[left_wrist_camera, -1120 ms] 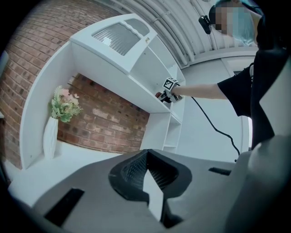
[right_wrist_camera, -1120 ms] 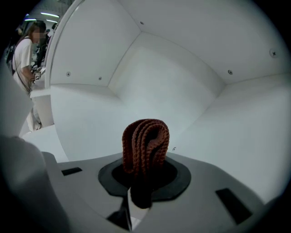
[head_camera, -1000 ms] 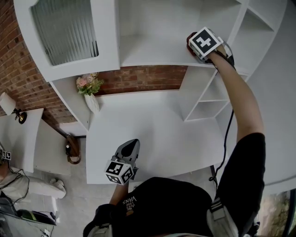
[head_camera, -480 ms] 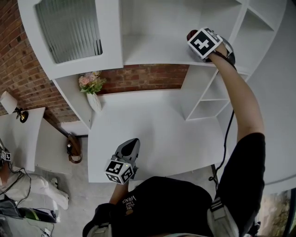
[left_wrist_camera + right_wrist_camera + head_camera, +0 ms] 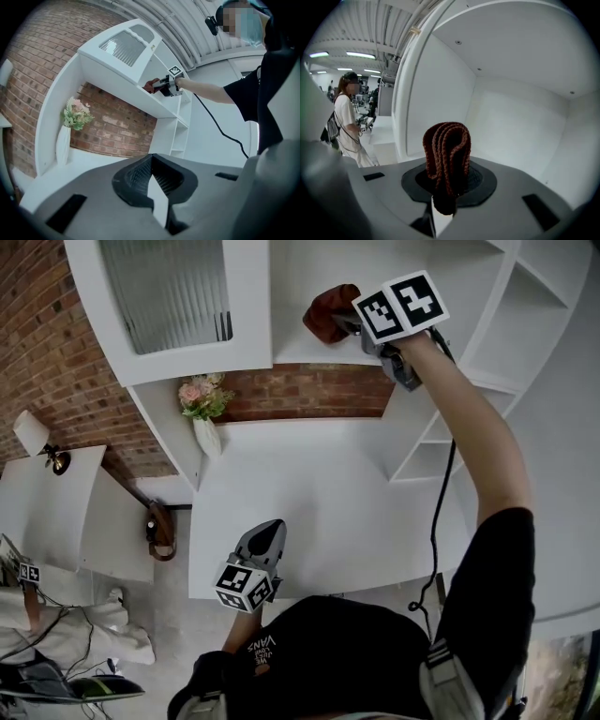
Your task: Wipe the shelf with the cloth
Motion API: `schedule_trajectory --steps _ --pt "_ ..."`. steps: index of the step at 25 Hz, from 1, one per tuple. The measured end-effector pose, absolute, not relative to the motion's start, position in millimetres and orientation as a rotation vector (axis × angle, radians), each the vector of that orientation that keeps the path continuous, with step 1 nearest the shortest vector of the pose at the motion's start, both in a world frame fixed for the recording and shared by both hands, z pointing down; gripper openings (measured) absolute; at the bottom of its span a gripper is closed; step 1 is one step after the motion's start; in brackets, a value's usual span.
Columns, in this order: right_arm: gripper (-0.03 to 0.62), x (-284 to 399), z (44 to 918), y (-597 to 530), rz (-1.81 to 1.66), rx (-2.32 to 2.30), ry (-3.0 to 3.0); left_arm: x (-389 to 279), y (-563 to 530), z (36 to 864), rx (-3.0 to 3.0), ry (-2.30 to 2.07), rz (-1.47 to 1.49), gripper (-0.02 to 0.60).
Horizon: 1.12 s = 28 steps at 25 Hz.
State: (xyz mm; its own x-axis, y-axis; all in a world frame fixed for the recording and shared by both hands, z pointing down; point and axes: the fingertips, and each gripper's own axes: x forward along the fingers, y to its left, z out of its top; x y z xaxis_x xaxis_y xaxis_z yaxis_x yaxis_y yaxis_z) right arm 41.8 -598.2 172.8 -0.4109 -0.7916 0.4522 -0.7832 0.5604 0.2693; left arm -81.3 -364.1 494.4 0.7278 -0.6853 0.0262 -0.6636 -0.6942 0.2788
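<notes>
A folded reddish-brown knitted cloth (image 5: pixel 328 313) lies against the white upper shelf (image 5: pixel 286 351), left of the shelf's middle. My right gripper (image 5: pixel 351 322) is shut on it, arm stretched up from the right. In the right gripper view the cloth (image 5: pixel 446 152) stands folded between the jaws, with my right gripper (image 5: pixel 444 190) facing the shelf's white back wall. My left gripper (image 5: pixel 266 533) hangs low over the desk's front edge, shut and holding nothing. The left gripper view has that left gripper (image 5: pixel 157 190) in front, with the cloth (image 5: pixel 149 86) far off on the shelf (image 5: pixel 157 104).
Below the shelf is a white desk (image 5: pixel 319 493) against a brick wall (image 5: pixel 300 395). A white vase of flowers (image 5: pixel 206 413) stands at its left. A frosted cabinet door (image 5: pixel 169 296) closes the shelf's left end; open cubbies (image 5: pixel 439 442) are at the right. A person (image 5: pixel 347 117) stands far off.
My right gripper has swept the cloth leftward along the shelf, from its right end to past the middle. The left gripper has stayed where it was.
</notes>
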Motion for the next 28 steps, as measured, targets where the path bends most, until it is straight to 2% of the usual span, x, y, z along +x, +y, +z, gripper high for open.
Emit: schedule_trajectory --steps 6,14,20,28 --pt "0.071 -14.7 183.0 -589.3 0.009 1.156 -2.364 -104.3 -354.5 494.3 2.644 -1.105 -0.104 0.005" --pt "0.071 -41.6 202.3 -579.9 -0.014 1.131 -2.344 -116.0 -344.0 498.3 2.647 -1.094 -0.082 0.005" --pt "0.071 -3.2 207.5 -584.4 -0.015 1.202 -2.264 -106.6 -346.9 498.4 2.663 -1.035 -0.077 0.005" --pt "0.071 106.9 210.8 -577.1 0.015 1.380 -2.101 -67.6 -352.1 500.6 2.705 -0.915 -0.065 0.005"
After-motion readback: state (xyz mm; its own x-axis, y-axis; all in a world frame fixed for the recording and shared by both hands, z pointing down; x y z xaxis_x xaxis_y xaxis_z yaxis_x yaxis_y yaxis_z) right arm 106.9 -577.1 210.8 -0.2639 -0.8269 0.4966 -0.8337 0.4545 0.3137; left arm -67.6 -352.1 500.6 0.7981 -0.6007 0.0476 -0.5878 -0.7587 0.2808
